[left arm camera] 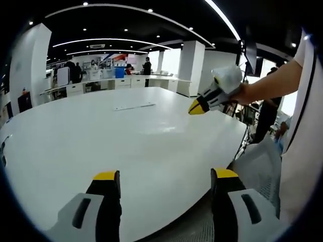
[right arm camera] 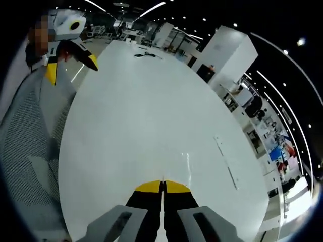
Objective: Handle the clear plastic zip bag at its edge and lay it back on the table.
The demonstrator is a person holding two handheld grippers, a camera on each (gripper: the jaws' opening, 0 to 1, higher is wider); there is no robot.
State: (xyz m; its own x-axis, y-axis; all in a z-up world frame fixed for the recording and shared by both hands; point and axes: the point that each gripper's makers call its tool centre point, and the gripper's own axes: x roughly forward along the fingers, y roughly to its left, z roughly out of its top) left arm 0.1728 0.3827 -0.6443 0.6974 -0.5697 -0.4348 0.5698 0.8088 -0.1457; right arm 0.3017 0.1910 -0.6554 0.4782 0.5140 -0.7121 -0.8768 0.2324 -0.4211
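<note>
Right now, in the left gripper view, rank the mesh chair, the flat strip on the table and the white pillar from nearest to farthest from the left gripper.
1. Mesh chair: just right of the left gripper, at the table edge.
2. Flat strip: ahead, far across the table.
3. White pillar: beyond the table's far edge.

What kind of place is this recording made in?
Probably an open-plan office or showroom: a large white oval table, white square columns, counters with people standing behind them, and long ceiling light strips.
</note>
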